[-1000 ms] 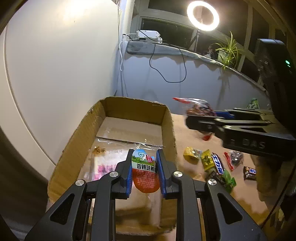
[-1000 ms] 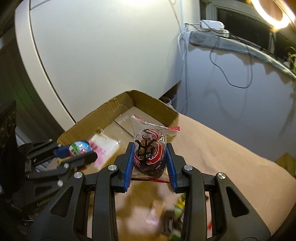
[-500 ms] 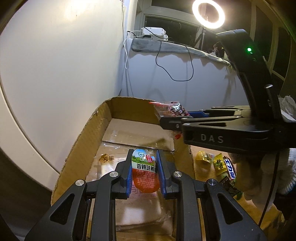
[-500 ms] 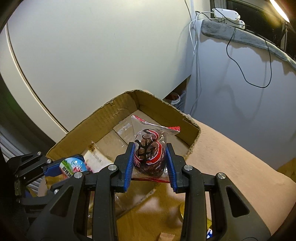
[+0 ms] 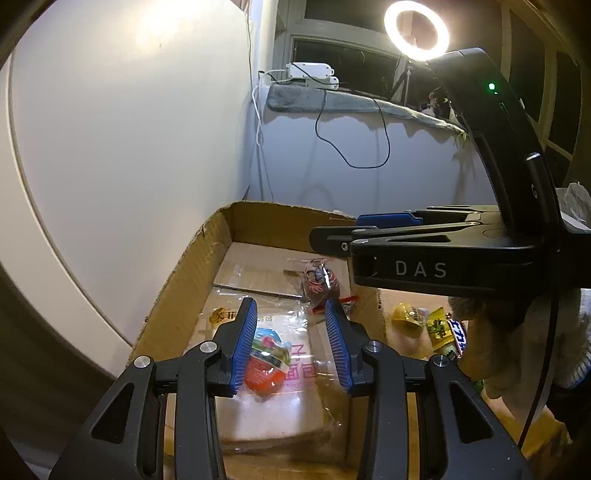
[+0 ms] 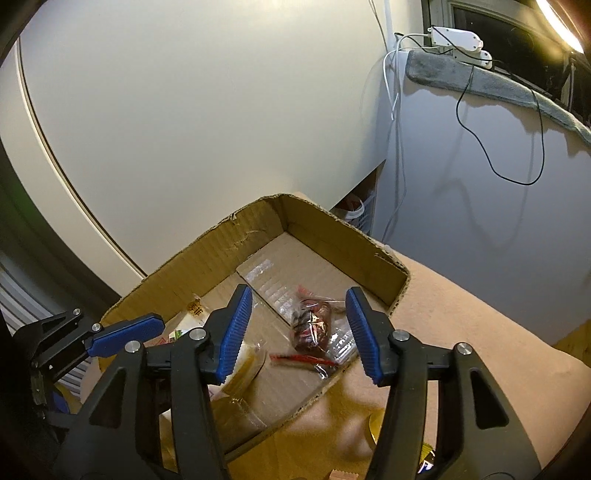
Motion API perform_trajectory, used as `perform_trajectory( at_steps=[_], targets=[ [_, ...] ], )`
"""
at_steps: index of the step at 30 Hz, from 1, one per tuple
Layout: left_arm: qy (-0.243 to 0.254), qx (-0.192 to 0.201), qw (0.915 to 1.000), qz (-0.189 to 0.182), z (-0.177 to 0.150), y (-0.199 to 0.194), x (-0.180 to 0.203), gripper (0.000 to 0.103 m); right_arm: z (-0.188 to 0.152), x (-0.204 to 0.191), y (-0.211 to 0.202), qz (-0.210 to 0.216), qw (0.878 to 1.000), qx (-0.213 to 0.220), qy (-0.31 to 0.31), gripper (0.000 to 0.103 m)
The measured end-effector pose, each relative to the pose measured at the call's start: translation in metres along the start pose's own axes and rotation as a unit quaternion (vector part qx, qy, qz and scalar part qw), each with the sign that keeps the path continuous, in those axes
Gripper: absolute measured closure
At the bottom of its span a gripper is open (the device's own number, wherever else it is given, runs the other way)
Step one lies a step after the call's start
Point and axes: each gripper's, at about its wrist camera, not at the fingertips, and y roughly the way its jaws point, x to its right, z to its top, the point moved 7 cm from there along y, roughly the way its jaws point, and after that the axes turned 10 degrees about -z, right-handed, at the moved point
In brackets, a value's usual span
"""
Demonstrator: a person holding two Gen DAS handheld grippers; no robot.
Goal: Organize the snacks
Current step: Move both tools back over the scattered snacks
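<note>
Left claw (image 5: 291,343): nearest item in the left wrist view, blue ribbed pads parted and opening, poised over the near end of the cardboard box (image 5: 177,291); the orange and blue snack packet (image 5: 266,360) lies loose below and between the pads on a large clear bread bag (image 5: 273,398), with its left edge just beside the left pad (contact cannot be told). Right claw (image 6: 299,332): pads likewise apart and opening, nothing pressed between them; the clear packet with red print and dark contents (image 6: 312,326) lies released on the box floor beneath the gap, towards the box's right-hand wall. Same packet seen from the left wrist view (image 5: 318,282), resting just beyond the bread bag, near the right wall. The right claw's black body, lettered DAS, reaches in from the right over that wall. Outside the box, on the tan-covered desk (image 5: 406,302) just to its right: small wrapped sweets, one yellow (image 5: 408,317), one yellow-green (image 5: 437,328), one dark bar with white lettering (image 5: 458,338), grouped close together. Beyond the box: white curved wall panel on the left, a pale wall with a dangling black cable (image 5: 347,147), a white power strip (image 5: 310,72) on a grey-padded sill, and a lit ring lamp (image 5: 416,29) at top right.
</note>
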Motion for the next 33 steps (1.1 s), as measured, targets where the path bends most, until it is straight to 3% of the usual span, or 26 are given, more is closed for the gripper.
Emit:
perform_trajectory(
  at_steps=[17, 33],
  targets=[
    [0.025, 0.019, 0.9994, -0.013, -0.004, -0.031, 0.040, 0.066, -0.026, 0.024, -0.061, -0.026, 0.999, 0.028, 0.016, 0.048],
    [0.038, 0.010, 0.9980, -0.049, -0.023, -0.034, 0.089, 0.066, -0.099, 0.113, -0.130, -0.094, 0.993, 0.031, 0.069, 0.048]
  ],
)
